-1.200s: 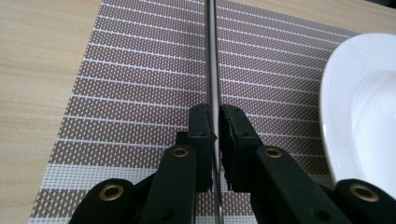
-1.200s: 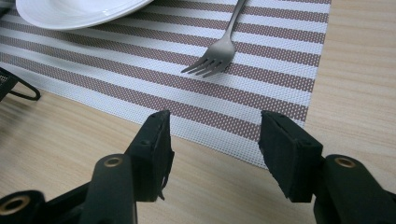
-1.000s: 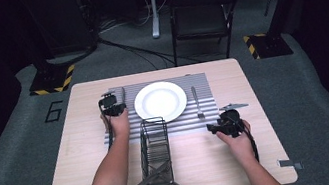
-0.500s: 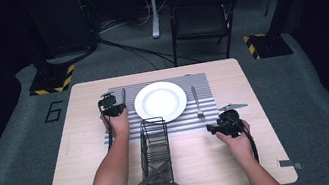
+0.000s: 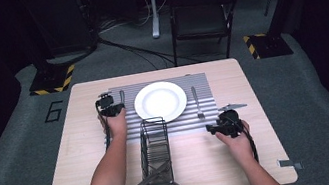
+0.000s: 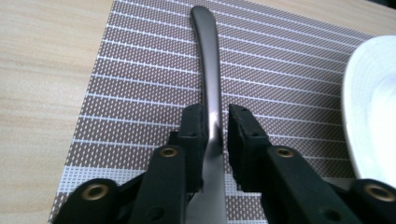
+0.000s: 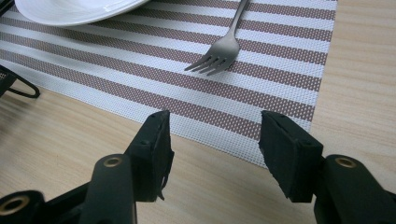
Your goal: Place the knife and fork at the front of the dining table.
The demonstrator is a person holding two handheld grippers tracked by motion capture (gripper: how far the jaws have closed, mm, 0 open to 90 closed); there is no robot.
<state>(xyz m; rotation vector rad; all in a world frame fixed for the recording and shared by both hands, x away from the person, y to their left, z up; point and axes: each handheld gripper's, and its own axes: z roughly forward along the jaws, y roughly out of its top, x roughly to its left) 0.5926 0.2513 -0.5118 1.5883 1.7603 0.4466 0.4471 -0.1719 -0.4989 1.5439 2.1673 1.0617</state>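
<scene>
Your left hand-held gripper point(image 6: 215, 128) is clamped on a knife point(image 6: 209, 88) lying on the striped placemat point(image 6: 140, 84), left of the white plate point(image 5: 160, 101). Your right hand-held gripper point(image 7: 212, 140) hovers with jaws apart over the worktop point(image 7: 70, 135), near the fork point(image 7: 219, 53).

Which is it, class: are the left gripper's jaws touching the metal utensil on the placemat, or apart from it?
Touching. In the left gripper view, the left gripper has both black jaws pressed against the utensil handle, no gap on either side, above the striped placemat.
</scene>
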